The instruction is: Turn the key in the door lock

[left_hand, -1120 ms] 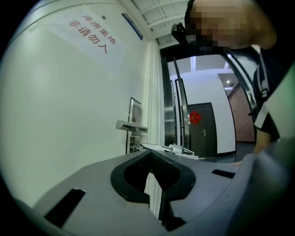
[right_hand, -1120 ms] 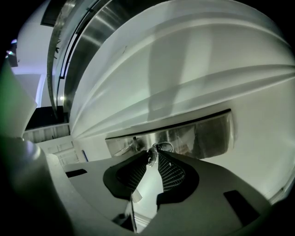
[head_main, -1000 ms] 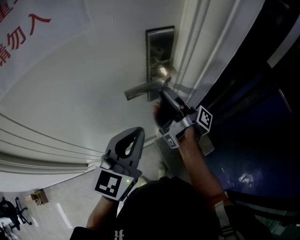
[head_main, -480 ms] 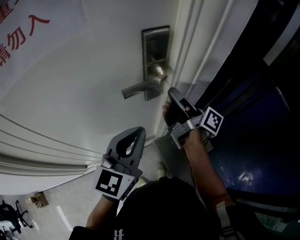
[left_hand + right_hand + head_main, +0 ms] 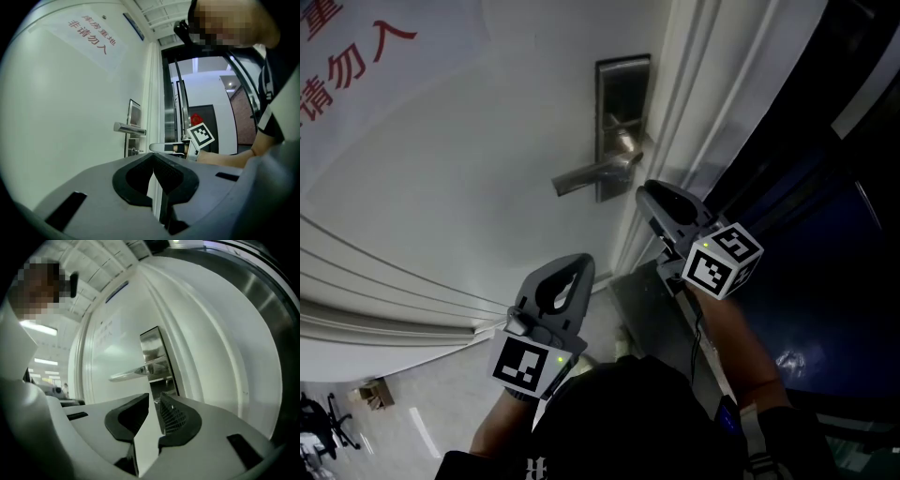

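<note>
Key sticks out of lock plate under lever handle, just ahead of right gripper, jaws slightly apart, empty; left gripper pinched together, well behind.

The left gripper is held low and close to the body, pointing forward and up, its jaws together at the tips with nothing between them. The right gripper is held higher and further out on an extended forearm, its jaws a narrow gap apart and empty.
</note>
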Demonstrator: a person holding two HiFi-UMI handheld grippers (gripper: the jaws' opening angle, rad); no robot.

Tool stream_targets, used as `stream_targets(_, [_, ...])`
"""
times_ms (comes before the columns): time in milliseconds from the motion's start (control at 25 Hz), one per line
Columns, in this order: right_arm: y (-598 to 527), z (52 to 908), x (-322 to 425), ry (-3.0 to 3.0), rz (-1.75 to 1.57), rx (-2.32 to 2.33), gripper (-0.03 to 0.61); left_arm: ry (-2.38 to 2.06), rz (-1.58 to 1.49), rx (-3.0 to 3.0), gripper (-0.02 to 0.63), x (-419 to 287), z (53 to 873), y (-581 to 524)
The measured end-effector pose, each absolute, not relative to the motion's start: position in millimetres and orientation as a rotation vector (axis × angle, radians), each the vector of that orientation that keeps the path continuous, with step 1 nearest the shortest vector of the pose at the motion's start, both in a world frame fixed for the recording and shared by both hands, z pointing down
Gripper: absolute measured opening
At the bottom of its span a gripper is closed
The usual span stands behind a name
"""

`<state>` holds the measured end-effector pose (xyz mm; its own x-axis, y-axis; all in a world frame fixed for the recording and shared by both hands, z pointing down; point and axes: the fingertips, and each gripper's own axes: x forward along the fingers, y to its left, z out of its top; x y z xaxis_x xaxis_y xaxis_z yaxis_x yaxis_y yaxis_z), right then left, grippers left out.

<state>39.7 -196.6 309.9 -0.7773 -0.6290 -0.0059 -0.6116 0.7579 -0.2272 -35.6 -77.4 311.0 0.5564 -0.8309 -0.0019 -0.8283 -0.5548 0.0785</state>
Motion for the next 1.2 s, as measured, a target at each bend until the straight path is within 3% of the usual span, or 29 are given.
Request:
stream_targets(160, [-192.8,311.5,30.1,3.026,0.225,-1.179,0.063,-1.452,-0.057,2.708,0.008,-35.3,311.3,-77.7])
stream_targets(400, [-189.1,323.3,15.2,2.918,1.588,-1.375,0.068,-1.463,-0.056,2.698,0.008,-37.1,312.5,-78.6])
stream_targets(520, [-191.2,334.2,8.5,2.733,2.064,-1.348,0.081,-1.471,-0.054,2.693,0.006,-38.1,313.4,-78.9])
stream_targets(680, [-201.2,344.1,4.7,2.632,2.265,-1.312,0.092,-1.476,-0.054,2.683,0.008,-39.6,314.9,-80.2])
stream_targets(1080, [-224.2,342.6,-4.7,2.540,2.351,-1.359,0.095,-1.477,-0.062,2.665,0.008,-41.2,318.2,-84.7])
stream_targets(1160, [-225.0,338.2,-5.1,2.566,2.281,-1.397,0.028,-1.477,-0.063,2.664,0.008,-41.7,318.3,-85.6])
stream_targets(1200, [-225.3,336.8,-5.0,2.590,2.234,-1.415,0.026,-1.478,-0.064,2.663,0.007,-42.0,318.3,-86.2])
